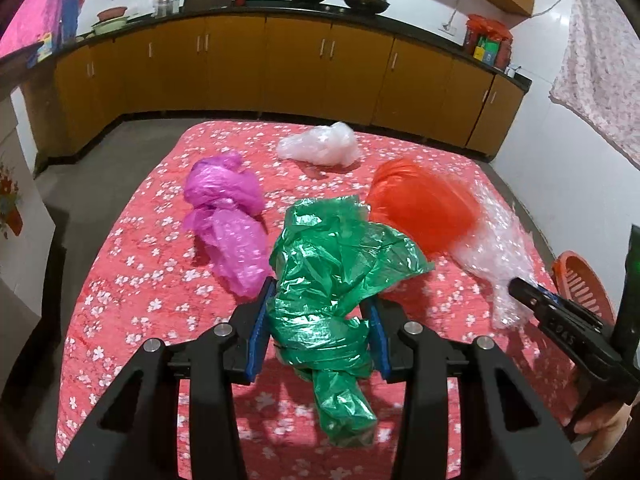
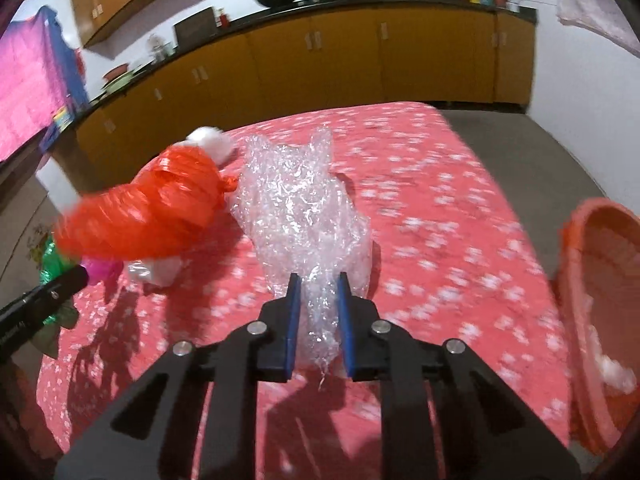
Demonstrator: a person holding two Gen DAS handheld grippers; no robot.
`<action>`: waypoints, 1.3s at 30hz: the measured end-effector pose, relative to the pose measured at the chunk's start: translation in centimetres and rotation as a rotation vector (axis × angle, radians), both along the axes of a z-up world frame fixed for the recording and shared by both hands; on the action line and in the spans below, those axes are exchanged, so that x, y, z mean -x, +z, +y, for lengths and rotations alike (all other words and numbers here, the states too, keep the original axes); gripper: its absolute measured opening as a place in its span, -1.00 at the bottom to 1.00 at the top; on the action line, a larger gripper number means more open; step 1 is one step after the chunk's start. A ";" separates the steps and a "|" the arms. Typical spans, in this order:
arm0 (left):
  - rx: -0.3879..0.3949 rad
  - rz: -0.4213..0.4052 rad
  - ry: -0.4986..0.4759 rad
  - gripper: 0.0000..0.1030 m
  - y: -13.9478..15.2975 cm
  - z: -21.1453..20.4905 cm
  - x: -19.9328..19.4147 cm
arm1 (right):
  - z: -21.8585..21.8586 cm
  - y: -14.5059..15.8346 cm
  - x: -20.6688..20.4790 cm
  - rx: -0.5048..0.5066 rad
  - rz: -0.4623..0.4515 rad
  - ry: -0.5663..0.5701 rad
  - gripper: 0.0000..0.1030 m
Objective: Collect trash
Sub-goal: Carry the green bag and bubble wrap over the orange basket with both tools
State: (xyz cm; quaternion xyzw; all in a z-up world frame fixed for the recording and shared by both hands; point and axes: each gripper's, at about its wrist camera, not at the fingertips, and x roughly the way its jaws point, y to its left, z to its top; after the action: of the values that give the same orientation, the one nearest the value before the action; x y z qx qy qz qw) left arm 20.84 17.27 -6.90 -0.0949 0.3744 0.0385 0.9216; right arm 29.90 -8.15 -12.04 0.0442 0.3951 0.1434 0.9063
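Note:
My left gripper (image 1: 318,300) is shut on a crumpled green plastic bag (image 1: 336,276) above the red flowered table (image 1: 132,280). My right gripper (image 2: 319,292) is shut on a wad of clear bubble wrap (image 2: 304,208), which also shows in the left wrist view (image 1: 500,248). An orange bag (image 1: 420,208) lies beside the bubble wrap, and also shows in the right wrist view (image 2: 152,208). A pink bag (image 1: 228,216) lies at the left. A white clear bag (image 1: 320,146) lies at the far side.
An orange plastic basket (image 2: 600,300) stands off the table's right edge with something white inside; it also shows in the left wrist view (image 1: 580,280). Yellow kitchen cabinets (image 1: 280,68) with woks on the counter run along the back wall. Grey floor surrounds the table.

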 end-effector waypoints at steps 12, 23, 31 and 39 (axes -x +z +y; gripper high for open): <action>0.010 -0.031 -0.104 -0.18 1.6 -5.0 -0.8 | -7.7 1.8 3.4 -0.006 -0.042 -0.152 -0.65; 0.000 -0.068 -0.217 -0.18 3.0 -9.9 -1.6 | -14.4 4.3 6.3 -0.025 -0.127 -0.298 -0.65; 0.007 -0.071 -0.296 -0.18 3.1 -13.8 -2.7 | -18.1 5.0 8.1 0.000 -0.171 -0.392 -0.65; 0.021 -0.085 -0.387 -0.18 3.5 -18.1 -3.3 | -21.7 4.4 9.2 -0.011 -0.165 -0.479 -0.65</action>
State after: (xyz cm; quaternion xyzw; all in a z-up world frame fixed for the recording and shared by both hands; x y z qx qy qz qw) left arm 24.18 -0.79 -3.37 -0.0321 0.3466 -0.1474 0.9258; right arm 20.72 -29.86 -7.64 0.1296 0.2974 -0.0704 0.9433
